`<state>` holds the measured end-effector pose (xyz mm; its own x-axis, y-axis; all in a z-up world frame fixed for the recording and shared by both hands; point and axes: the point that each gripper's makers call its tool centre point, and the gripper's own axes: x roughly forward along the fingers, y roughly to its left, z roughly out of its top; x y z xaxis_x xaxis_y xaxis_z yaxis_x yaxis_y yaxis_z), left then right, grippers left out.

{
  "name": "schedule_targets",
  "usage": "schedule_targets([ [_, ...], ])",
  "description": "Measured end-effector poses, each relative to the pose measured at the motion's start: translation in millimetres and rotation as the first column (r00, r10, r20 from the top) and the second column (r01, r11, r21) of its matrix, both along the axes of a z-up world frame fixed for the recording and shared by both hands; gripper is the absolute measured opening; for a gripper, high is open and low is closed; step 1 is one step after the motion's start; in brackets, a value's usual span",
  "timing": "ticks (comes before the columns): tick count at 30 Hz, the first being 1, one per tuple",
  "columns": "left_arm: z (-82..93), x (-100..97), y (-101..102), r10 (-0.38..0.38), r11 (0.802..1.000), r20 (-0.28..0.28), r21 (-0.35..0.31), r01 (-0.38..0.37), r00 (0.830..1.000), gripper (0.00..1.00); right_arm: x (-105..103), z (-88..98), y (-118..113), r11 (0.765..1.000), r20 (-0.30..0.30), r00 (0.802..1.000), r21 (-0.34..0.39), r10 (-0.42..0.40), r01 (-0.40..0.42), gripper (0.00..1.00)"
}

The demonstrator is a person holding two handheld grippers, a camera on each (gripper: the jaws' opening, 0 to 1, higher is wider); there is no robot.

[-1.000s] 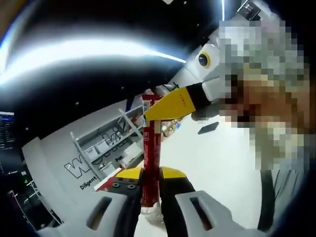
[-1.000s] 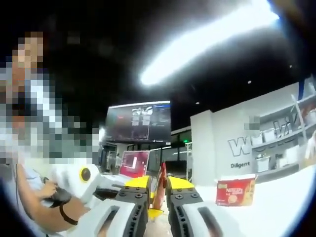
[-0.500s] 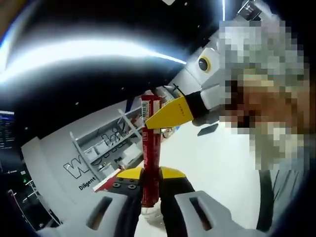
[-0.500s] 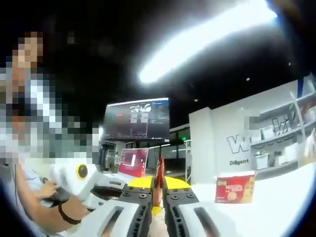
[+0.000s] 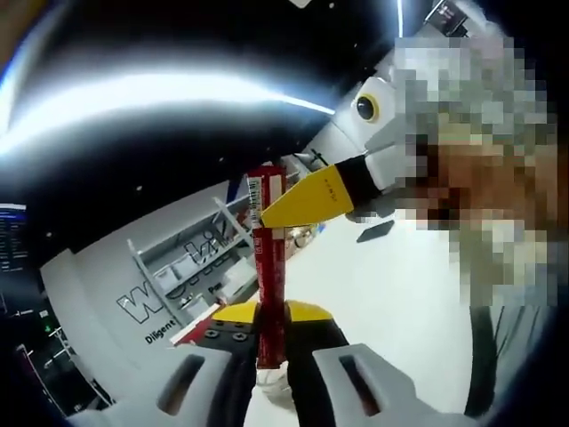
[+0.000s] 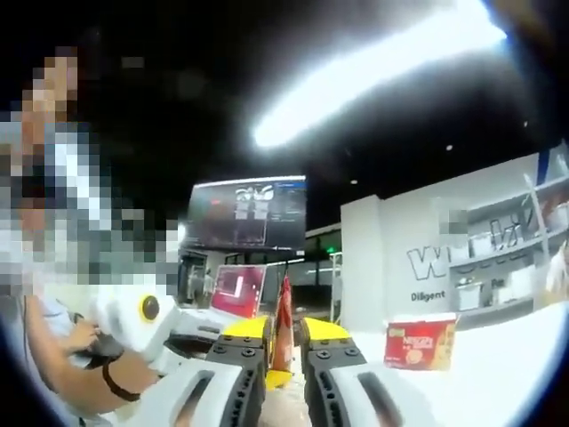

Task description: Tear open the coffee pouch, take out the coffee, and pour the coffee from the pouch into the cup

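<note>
Blown-out ceiling glare, dark bg, fisheye warp

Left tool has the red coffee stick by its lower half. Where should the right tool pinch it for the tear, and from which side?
Pinch the coffee stick at its flat top end, across the faces, coming in from the side opposite the left tool. It stands upright with its top free, and the right tool already bites just under that upper seal, probably well placed for a short tear.
</note>
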<state>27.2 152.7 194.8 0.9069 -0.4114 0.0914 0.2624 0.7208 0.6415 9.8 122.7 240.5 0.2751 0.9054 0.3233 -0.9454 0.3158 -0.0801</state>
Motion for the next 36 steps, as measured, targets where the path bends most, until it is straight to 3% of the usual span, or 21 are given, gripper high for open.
schedule_targets([
  [6,-0.3,-1.2,-2,0.001,1.0,0.003,0.011,-0.002,1.0,0.13,0,0.3,3,1.0,-0.006,1.0,0.009,0.006,-0.006,0.15],
  [8,0.4,-1.9,-2,0.002,1.0,0.006,0.014,-0.002,1.0,0.13,-2,-1.0,5,1.0,0.003,1.0,0.002,-0.001,0.001,0.09],
  [16,-2.0,-0.9,-3,-0.018,1.0,-0.006,0.013,0.019,1.0,0.18,0,-0.8,1,1.0,0.014,1.0,0.003,-0.024,0.024,0.06],
  [36,-0.7,-1.7,4,0.011,0.999,-0.006,0.041,-0.01,1.0,0.12,0,10.3,-4,0.997,0.019,1.0,0.072,-0.017,0.016,0.17],
])
